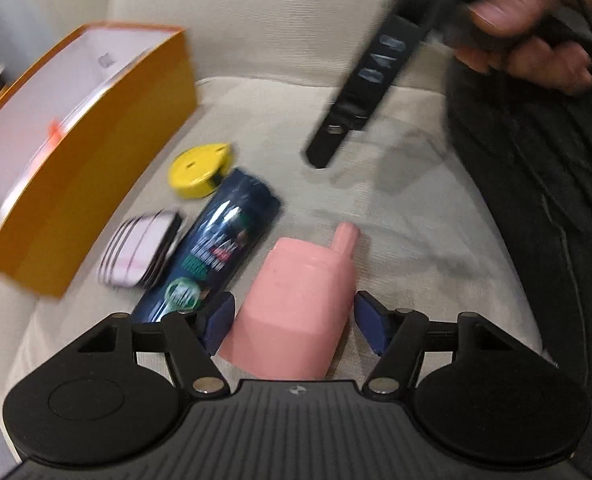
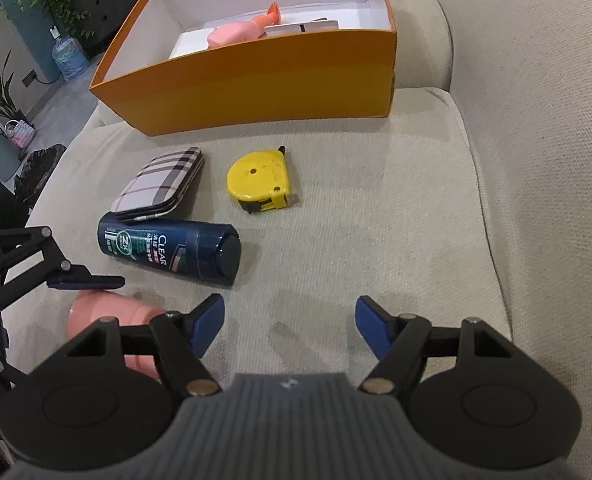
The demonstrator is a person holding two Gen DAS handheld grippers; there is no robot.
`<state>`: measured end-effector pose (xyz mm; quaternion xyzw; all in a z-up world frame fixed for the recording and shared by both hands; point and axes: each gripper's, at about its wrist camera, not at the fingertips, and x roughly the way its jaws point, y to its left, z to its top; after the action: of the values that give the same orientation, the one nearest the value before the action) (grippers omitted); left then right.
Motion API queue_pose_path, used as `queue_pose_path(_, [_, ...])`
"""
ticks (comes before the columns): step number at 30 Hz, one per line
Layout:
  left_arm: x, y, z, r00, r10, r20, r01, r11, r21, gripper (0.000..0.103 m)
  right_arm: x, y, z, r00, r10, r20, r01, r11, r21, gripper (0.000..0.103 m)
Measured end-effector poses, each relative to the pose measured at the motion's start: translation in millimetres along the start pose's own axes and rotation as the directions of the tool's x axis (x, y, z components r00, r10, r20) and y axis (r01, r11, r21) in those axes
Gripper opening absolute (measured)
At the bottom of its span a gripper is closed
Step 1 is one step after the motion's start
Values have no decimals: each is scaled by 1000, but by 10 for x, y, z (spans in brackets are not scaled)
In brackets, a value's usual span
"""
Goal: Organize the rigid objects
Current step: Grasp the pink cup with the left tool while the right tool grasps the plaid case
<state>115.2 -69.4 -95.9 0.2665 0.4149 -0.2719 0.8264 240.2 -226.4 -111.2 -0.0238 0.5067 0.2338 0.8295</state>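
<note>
The left gripper (image 1: pixel 291 326) has its blue pads spread on either side of a pink plastic bottle (image 1: pixel 296 312) lying on the beige fabric cushion (image 2: pixel 376 232) — whether they press it I cannot tell. The right gripper (image 2: pixel 289 326) is spread wide over bare cushion. Ahead of it lie a dark blue shampoo bottle (image 2: pixel 167 250), a plaid hard case (image 2: pixel 159 184) and a yellow tape measure (image 2: pixel 261 176) — beyond them, an orange cardboard box (image 2: pixel 255 84).
</note>
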Motion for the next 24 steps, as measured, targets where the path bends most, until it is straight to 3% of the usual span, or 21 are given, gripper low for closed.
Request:
queue_pose_path(3, [-76,91,-124,995,88,-36,-93,982,-166,73,6,2,9,1000,1,0,-1,1000,-2,72])
queue_pose_path(6, [-182,237,-357,987,145,-66,-159,928,-336,72,16,17,16,1000,1,-3,-1,1000,-9,72])
queue_pose_path(10, [-314,432,-678,987,153,-57,-160,842,-515,69,29,63,35,1000,-2,1,2,1000,-22,72])
queue_pose_path(14, [-379,494,-804,979,181,-92,-200,787,-583,67,45,197,93,1000,12,10,-12,1000,-22,72])
queue_pose_path(17, [-413,528,-855,977,192,-93,-208,762,-613,67,53,416,195,999,21,27,-19,998,-62,72])
queue_pose_path(24, [-323,520,-912,976,191,-104,-214,762,-611,63,184,918,478,998,35,51,-27,989,-146,72])
